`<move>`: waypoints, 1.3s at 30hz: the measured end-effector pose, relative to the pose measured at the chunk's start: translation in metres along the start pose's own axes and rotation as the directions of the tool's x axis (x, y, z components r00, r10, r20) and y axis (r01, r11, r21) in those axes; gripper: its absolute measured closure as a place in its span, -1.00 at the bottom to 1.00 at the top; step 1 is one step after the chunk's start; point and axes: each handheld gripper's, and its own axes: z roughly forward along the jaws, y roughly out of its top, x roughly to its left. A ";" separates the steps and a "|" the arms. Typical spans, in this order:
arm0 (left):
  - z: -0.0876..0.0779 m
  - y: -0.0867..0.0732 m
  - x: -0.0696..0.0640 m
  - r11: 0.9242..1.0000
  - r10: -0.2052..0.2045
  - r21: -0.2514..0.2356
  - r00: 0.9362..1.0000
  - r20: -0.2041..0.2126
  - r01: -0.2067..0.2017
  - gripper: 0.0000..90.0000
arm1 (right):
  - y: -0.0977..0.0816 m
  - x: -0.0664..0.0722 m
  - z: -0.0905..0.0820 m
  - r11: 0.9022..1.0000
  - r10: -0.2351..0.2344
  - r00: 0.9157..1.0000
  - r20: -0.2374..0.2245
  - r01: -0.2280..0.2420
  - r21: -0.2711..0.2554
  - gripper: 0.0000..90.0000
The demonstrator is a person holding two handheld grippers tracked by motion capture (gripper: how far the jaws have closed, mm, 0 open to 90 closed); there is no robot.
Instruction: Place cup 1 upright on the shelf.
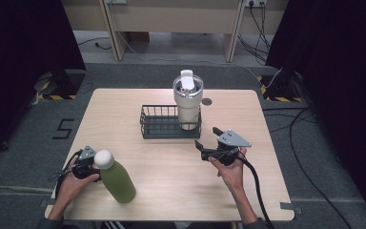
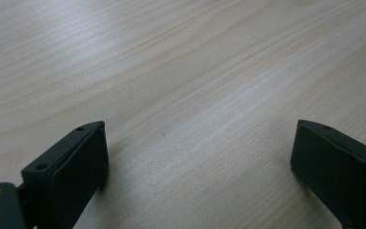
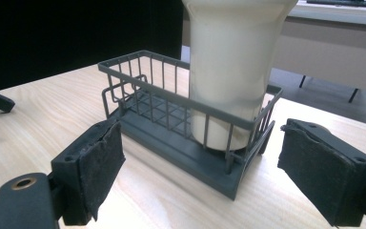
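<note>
My left gripper [image 1: 94, 164] sits at the near left corner of the table [image 1: 171, 191], jaws spread wide with bare wood grain between them in the left gripper view; it grasps nothing. The green bottle [image 1: 116, 179] with the white cap stands just beside it, on its right, apparently touching or nearly so, though I cannot tell contact for certain. The bottle's long axis is roughly upright, cap towards the far left.

My right gripper [image 1: 208, 142] is held near the middle right of the table, jaws released and empty, pointing at the wire basket [image 1: 158, 125]. In the right gripper view its pads [image 3: 100, 162] frame the near corner of the basket, which lies straight ahead and close, but apart.

The cream tumbler [image 1: 188, 102] stands upright in the right end of the basket, lid on top; the left part of the basket holds nothing.

Judgement: the left gripper is by far the nearer to the bottle, and the coming move turns on closing sideways across the bottle's body. The basket's free space lies forward and to the right of the bottle, well apart from it.

Count: two grippers, one bottle, one tumbler, one basket, one table
</note>
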 end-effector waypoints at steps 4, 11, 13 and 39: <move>0.000 0.000 0.000 1.000 0.000 0.000 1.000 0.000 0.000 -0.89 | -0.005 0.001 -0.005 1.000 -0.002 1.000 -0.008 0.002 0.014 -0.67; 0.000 0.000 0.000 1.000 0.000 0.000 1.000 0.000 0.000 -0.89 | -0.015 0.002 -0.013 0.999 -0.016 1.000 0.002 0.016 0.049 -0.67; 0.000 0.000 0.000 1.000 -0.001 0.000 1.000 0.000 0.001 -0.89 | -0.019 0.002 -0.015 0.998 -0.014 1.000 0.000 0.014 0.057 -0.67; 0.000 0.000 0.000 1.000 0.001 -0.002 1.000 0.001 -0.001 -0.89 | -0.055 0.006 -0.044 0.992 0.023 1.000 -0.011 -0.021 0.122 -0.67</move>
